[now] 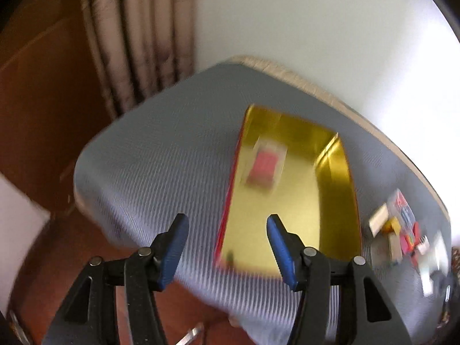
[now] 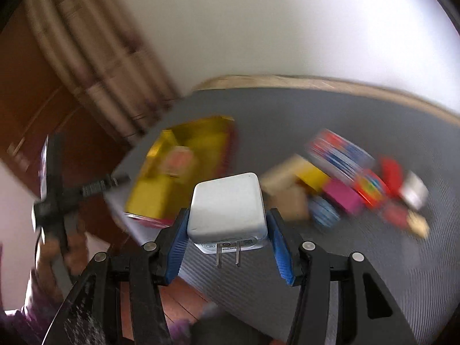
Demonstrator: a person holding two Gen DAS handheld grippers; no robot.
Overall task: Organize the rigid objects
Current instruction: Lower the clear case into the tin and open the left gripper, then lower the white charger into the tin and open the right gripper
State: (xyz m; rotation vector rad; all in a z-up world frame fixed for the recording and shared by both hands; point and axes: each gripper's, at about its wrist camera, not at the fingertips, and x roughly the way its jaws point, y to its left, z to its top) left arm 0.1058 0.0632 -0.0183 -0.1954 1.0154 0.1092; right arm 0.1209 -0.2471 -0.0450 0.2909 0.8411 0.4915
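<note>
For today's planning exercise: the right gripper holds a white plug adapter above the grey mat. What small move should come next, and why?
Probably carry the white square plug adapter, clamped in the right gripper, leftward over the open gold-lined tin box. The box already holds one small red packet, while the loose colourful pile remains on the mat, so the box looks like the collecting place.

Your left wrist camera rides just behind its tongs (image 1: 227,248) and looks steeply down onto the grey table (image 1: 161,155), with the gold tray (image 1: 293,224) close ahead. Your right wrist camera looks down at a shallower tilt from nearer the table's (image 2: 373,258) front edge. Both views share the tray (image 2: 149,195), the blurred pile of small boxes (image 1: 399,230) (image 2: 345,184), the curtain and the wall.
</note>
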